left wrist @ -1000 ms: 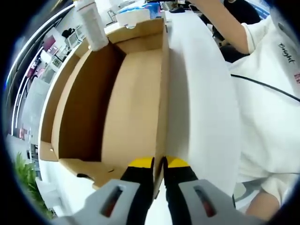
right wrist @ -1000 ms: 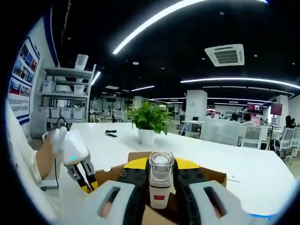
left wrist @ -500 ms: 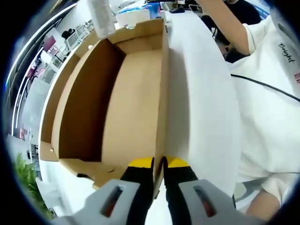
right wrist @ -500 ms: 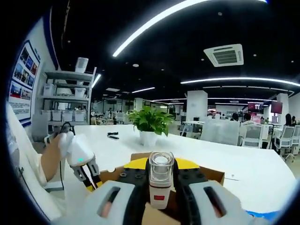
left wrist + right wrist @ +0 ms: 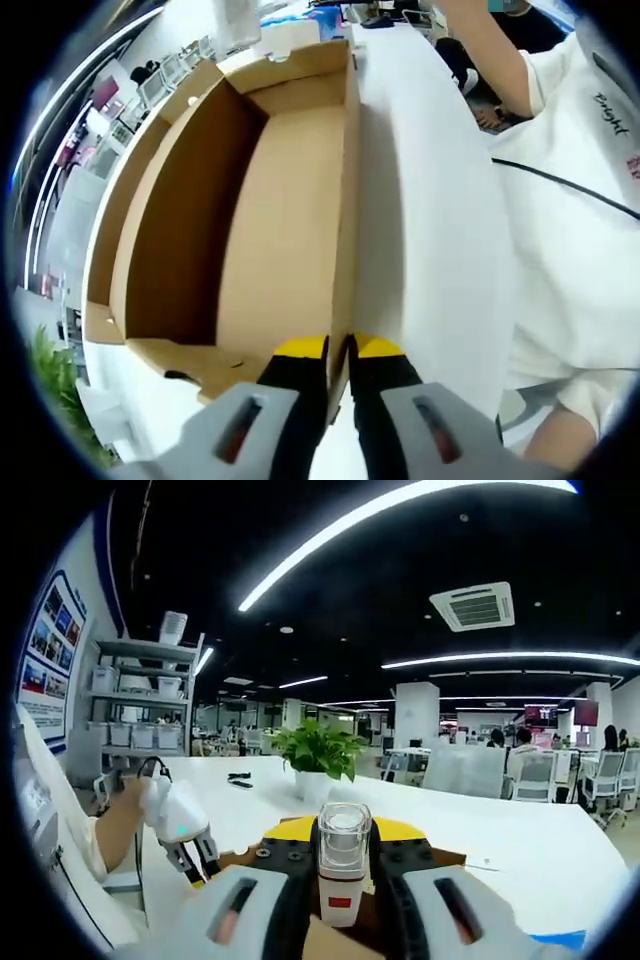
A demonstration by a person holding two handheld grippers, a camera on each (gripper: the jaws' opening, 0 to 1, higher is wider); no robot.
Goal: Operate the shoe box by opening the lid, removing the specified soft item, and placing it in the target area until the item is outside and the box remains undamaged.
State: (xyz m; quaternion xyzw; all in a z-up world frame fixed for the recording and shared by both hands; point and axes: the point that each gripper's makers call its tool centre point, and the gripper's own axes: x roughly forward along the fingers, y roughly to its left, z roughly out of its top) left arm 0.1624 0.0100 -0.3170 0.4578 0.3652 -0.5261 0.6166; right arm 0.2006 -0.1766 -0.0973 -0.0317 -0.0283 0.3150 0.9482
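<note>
I'm pinching the box wall with my left gripper, right gripper clenching the bottle, carrying it out, next setting it down.

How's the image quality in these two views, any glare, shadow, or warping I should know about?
Left gripper view: even light, the box interior shaded on its left wall, the white table bright and bowed by the fisheye. Right gripper view: dark ceiling with glaring light strips curved by the lens; the bottle between the jaws is sharp, the far office soft.
</note>
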